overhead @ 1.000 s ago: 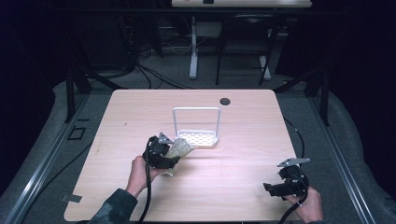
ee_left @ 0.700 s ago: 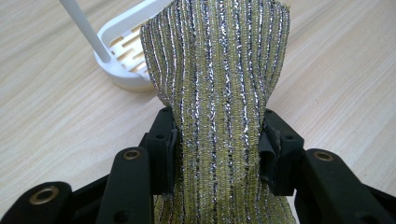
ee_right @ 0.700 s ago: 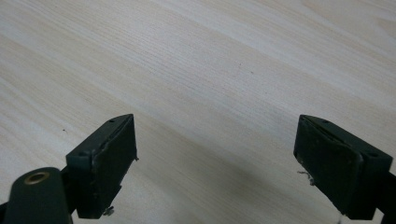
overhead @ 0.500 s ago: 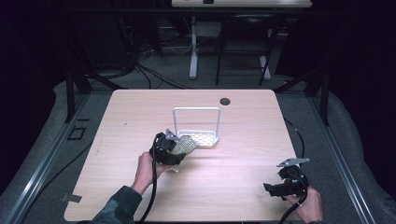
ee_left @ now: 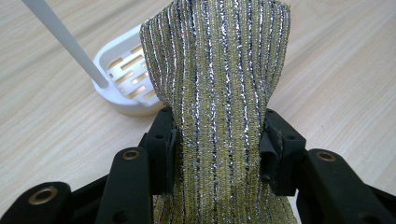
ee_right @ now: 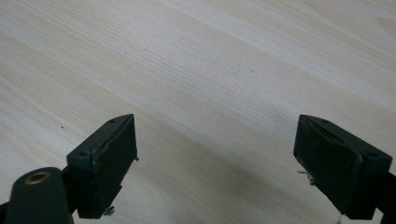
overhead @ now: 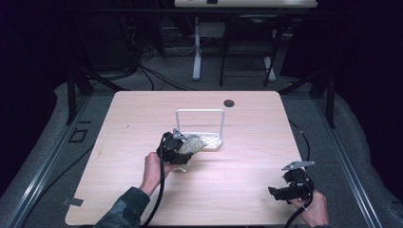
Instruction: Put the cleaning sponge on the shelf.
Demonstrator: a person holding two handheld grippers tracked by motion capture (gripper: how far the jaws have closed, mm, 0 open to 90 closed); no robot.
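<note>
Wood table (overhead: 142,118): left gripper (overhead: 183,151) clenched on glitter sponge (ee_left: 219,93), near white rack (overhead: 202,137) but not yet inside; right gripper (overhead: 280,192) released, w/ nothing.

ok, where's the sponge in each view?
High view: sponge left of centre, clamped in the left gripper, its tip at the white rack.
Left gripper view: sponge runs up the middle from between the jaws.
Right gripper view: no sponge here, just open jaws over the table.
Shared landmark: the rack, upper left in the left gripper view.
</note>
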